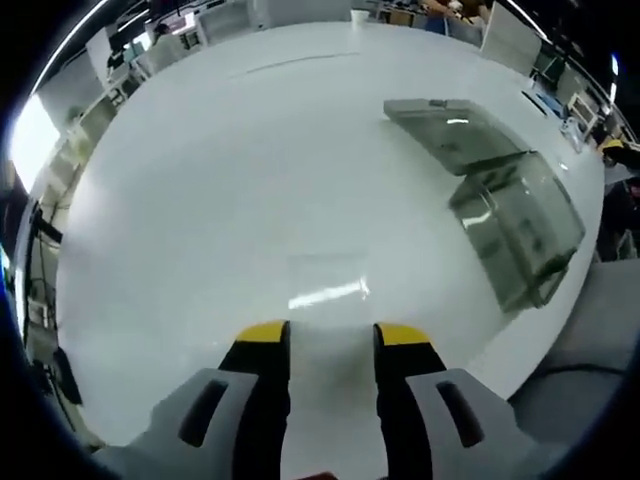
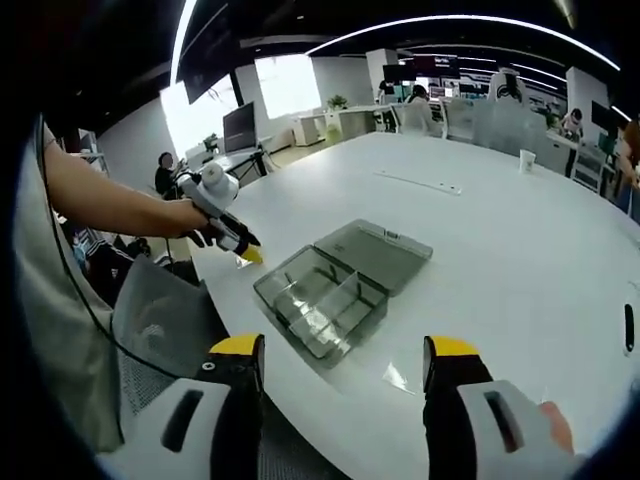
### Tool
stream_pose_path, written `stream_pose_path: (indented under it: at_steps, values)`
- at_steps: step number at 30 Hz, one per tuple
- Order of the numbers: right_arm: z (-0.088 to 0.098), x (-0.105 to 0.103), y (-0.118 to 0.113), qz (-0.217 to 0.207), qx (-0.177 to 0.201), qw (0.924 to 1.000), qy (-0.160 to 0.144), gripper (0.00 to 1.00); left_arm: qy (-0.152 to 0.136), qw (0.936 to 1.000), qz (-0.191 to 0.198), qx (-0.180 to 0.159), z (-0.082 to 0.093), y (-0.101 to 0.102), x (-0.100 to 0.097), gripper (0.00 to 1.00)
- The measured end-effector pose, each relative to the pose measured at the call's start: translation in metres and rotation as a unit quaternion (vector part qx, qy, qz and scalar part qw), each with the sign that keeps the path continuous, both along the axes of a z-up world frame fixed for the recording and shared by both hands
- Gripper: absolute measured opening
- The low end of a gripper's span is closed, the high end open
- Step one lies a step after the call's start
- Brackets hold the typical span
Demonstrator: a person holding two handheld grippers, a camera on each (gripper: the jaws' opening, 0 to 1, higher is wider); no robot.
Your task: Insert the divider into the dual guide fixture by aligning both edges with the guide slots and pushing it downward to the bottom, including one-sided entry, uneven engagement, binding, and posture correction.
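Observation:
A clear plastic box, the guide fixture [image 2: 318, 300], lies on the white table [image 2: 500, 260] with its hinged lid [image 2: 378, 250] laid open flat behind it. A clear partition [image 2: 338, 292] stands across the inside of the box. In the left gripper view the box [image 1: 520, 225] and lid [image 1: 455, 135] lie to the right. A faint clear rectangle [image 1: 325, 277] lies on the table just ahead of my left gripper [image 1: 332, 335], which is open and holds nothing. My right gripper [image 2: 345, 347] is wide open, near the table edge in front of the box. A hand holds the left gripper [image 2: 235, 240] left of the box.
The table edge [image 2: 230, 300] runs close to the box, with a grey chair back [image 2: 160, 310] below it. A paper cup [image 2: 527, 160] and a thin strip [image 2: 420, 183] lie far across the table. Desks, monitors and seated people fill the background.

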State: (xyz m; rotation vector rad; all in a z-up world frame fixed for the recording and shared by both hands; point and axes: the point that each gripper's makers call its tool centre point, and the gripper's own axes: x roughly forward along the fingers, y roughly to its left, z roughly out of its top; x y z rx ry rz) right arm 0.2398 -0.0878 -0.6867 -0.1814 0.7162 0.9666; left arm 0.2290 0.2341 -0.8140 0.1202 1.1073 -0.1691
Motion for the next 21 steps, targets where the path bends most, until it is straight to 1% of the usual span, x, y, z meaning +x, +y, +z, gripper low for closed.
stream_pose_path:
  at_steps: [10,11,12,15,21]
  values:
    - [-0.0015,-0.0021,-0.0018,0.000,-0.001,1.0000,0.001,0.62,0.015,0.9998,0.013,0.002,-0.0006,0.0032,-0.0034,0.32]
    - [-0.0015,-0.0025,-0.0016,0.000,0.000,1.0000,0.001,0.62,0.031,0.9993,0.020,0.000,-0.0033,0.0030,-0.0086,0.32]
    - [-0.0015,-0.0022,-0.0015,0.000,0.001,1.0000,0.001,0.62,0.015,0.9998,0.012,0.001,-0.0023,0.0036,-0.0023,0.32]
    - [-0.0016,-0.0029,-0.0013,-0.001,0.001,1.0000,0.002,0.62,0.024,0.9996,0.015,0.004,-0.0043,0.0043,-0.0032,0.32]
    - [-0.0013,-0.0035,-0.0020,-0.002,0.002,1.0000,0.001,0.62,0.032,0.9992,0.021,0.005,-0.0055,0.0052,-0.0024,0.32]
